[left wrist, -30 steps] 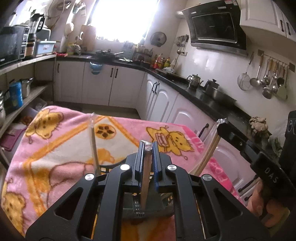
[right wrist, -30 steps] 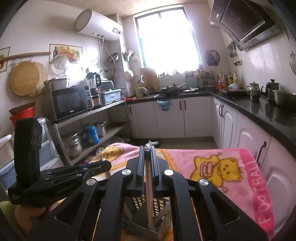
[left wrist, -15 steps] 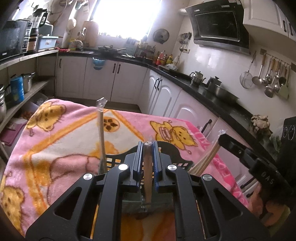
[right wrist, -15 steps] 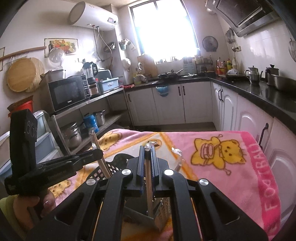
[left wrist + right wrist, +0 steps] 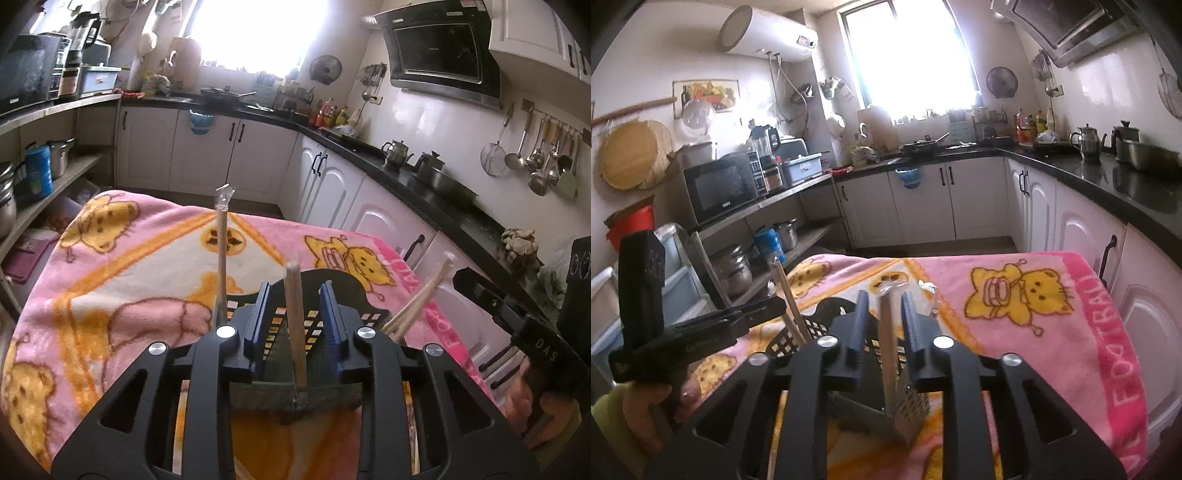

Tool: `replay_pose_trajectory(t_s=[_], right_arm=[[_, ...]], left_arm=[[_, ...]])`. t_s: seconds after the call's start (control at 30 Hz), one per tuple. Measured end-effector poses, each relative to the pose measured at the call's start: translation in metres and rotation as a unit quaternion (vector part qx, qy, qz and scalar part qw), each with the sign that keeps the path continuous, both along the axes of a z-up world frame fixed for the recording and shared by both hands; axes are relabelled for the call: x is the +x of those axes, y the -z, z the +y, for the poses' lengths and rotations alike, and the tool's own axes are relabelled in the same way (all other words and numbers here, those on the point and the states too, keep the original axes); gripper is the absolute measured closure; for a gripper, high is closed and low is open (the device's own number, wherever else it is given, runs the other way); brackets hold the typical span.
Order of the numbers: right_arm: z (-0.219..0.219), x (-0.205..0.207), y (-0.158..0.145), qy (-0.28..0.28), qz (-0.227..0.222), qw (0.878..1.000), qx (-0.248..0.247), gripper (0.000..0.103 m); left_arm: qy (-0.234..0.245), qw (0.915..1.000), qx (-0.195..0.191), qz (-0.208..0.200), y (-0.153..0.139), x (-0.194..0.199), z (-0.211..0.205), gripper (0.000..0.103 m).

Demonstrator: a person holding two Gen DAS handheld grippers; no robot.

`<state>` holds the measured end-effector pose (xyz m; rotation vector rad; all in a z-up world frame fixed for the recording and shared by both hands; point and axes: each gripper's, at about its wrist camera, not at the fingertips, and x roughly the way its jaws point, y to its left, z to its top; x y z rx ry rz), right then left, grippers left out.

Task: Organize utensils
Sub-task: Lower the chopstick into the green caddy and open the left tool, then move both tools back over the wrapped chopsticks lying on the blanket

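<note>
L hand-held gripper point(image 5: 294, 318): jaws have just been opening, now narrowly apart, blue pads clear of the wrapped chopsticks point(image 5: 295, 325) standing between them, so nothing is gripped. That pair rests upright with its foot down in the black utensil basket point(image 5: 364, 295), directly at 12 o'clock of the jaws. R hand-held gripper point(image 5: 882, 322): same story, jaws just opened to a narrow gap, a second wrapped pair point(image 5: 888, 339) loose between the pads, its foot in the basket's metal-mesh compartment point(image 5: 910, 410).

Further out, in the left wrist view, one more tall pair point(image 5: 221, 254) stands at 11 o'clock and a leaning bundle point(image 5: 421, 295) at 2 o'clock, beside the R unit. The basket sits on a pink cartoon blanket point(image 5: 122, 266) over the bench; kitchen cabinets lie beyond.

Handling, as a judgement: chopsticks are light, stiff and thin, w/ a slick plastic sleeve, so they would likely slip or pivot in a loose pinch. Best taken mid-shaft to upper third, pads flat across both sticks, not on the crinkly wrapper tip. The basket looks light and could tip if a stick gets dragged sideways.
</note>
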<state>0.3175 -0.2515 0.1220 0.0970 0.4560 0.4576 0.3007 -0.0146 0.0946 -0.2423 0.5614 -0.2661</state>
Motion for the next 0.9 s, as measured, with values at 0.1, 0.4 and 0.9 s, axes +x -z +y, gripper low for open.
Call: replay_pose_trajectory(t_s=[0.1,0.4,0.9], right_arm=[[0.001,-0.001,-0.002,0.001,0.002,1.000,0.001,0.070],[0.004,-0.009,0.001,0.013,0.021,1.000,-0.015,0.044],[0.004,-0.040,-0.001,0.019,0.013,0.999,-0.023,0.025]], left_arm=[[0.003,1.0000,0.001,0.000,-0.001,-0.004,0.001,0.076],[-0.002,1.0000,-0.004,-0.006,-0.004,-0.017,0.009,0.062],[-0.035,0.9986,0.005,-0.039,-0.004,-0.066,0.027,0.028]])
